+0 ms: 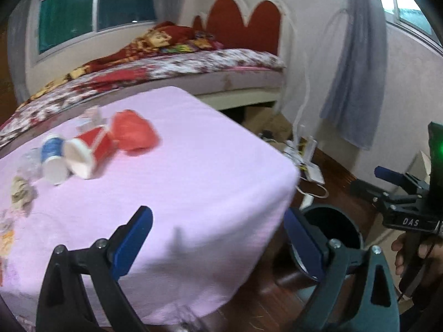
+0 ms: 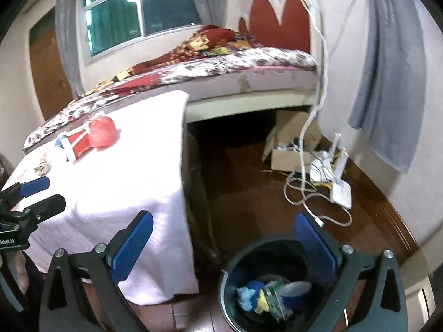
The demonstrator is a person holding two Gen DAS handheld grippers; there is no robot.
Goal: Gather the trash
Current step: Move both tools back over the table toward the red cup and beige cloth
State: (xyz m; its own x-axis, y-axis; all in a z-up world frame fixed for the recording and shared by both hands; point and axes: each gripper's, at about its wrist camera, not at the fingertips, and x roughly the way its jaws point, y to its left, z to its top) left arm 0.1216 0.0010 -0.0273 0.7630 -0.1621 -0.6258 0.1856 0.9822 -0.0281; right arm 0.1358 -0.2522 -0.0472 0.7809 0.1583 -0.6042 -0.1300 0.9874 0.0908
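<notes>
Below, right claw point(image 2: 221, 244) spread empty over trash-filled bin point(image 2: 229, 282)

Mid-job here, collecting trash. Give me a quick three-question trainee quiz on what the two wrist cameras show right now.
1. True or false: the right gripper is clamped on a cup.
2. Which lies next to the red paper cup on the pink tablecloth? A) crumpled red bag B) a glass bottle C) a book
3. Fill in: the dark bin stands on the ____ beside the table and already holds trash.

Key: 1 false, its jaws are apart and hold nothing; 2 A; 3 floor.
</notes>
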